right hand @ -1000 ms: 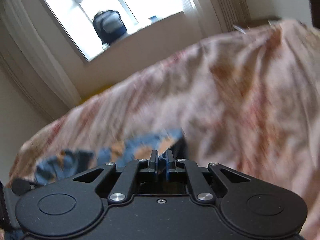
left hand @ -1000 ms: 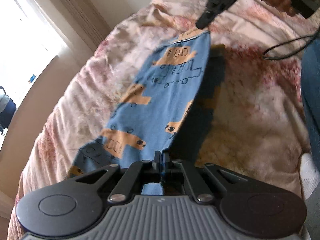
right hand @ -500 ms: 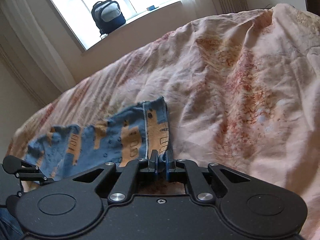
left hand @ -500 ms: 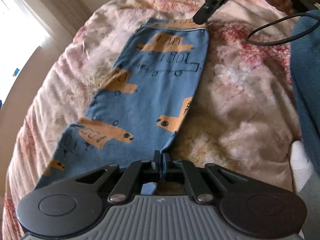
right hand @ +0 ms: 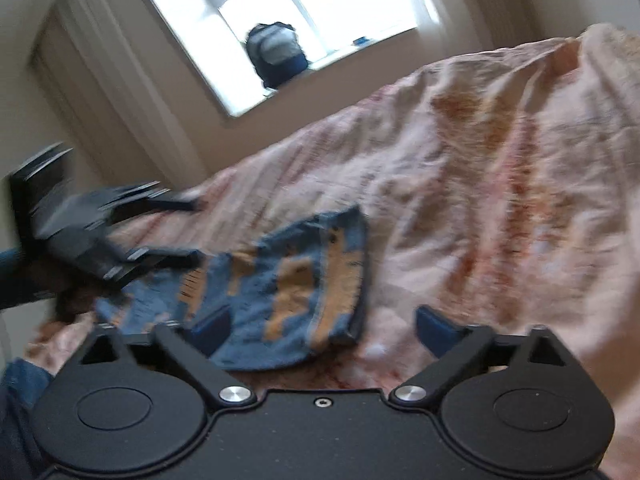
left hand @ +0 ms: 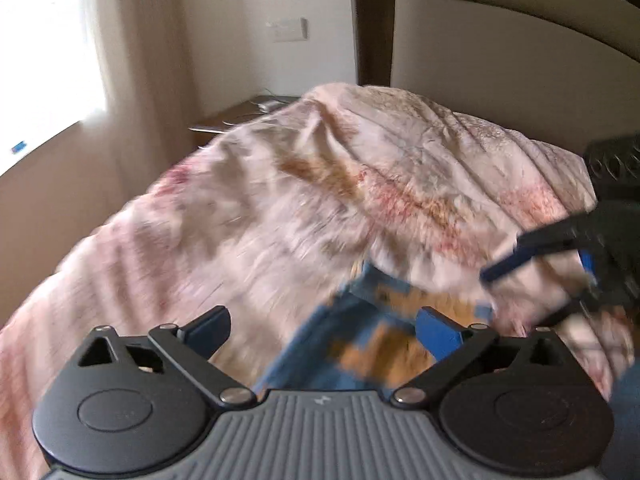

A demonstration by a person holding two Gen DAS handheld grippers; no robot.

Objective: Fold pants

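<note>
Blue pants [right hand: 288, 280] with orange prints lie bunched in a short folded heap on the pink flowered bedspread [right hand: 500, 200]. My right gripper [right hand: 324, 328] hangs just over their near edge, its jaws opening wide, pads clear of the cloth. In the left wrist view the pants [left hand: 360, 344] show blurred between and beyond the fingers of my left gripper [left hand: 322, 330]. Its jaws are opening too, and nothing is pinched. The two grippers stand close together: the right gripper [left hand: 524, 292] shows at the right edge, the left gripper [right hand: 188, 232] at the left edge.
A dark headboard [left hand: 520, 40] and a bedside table [left hand: 240, 116] stand beyond the bed. A backpack [right hand: 276, 56] sits on the window sill. A person's jeans-clad leg [right hand: 20, 380] is at the bed's near edge.
Both grippers were shut on the pants and have let go, jaws now wide. The left gripper swung across toward the right one, and the stretched-out pants now lie as a shorter folded heap.
</note>
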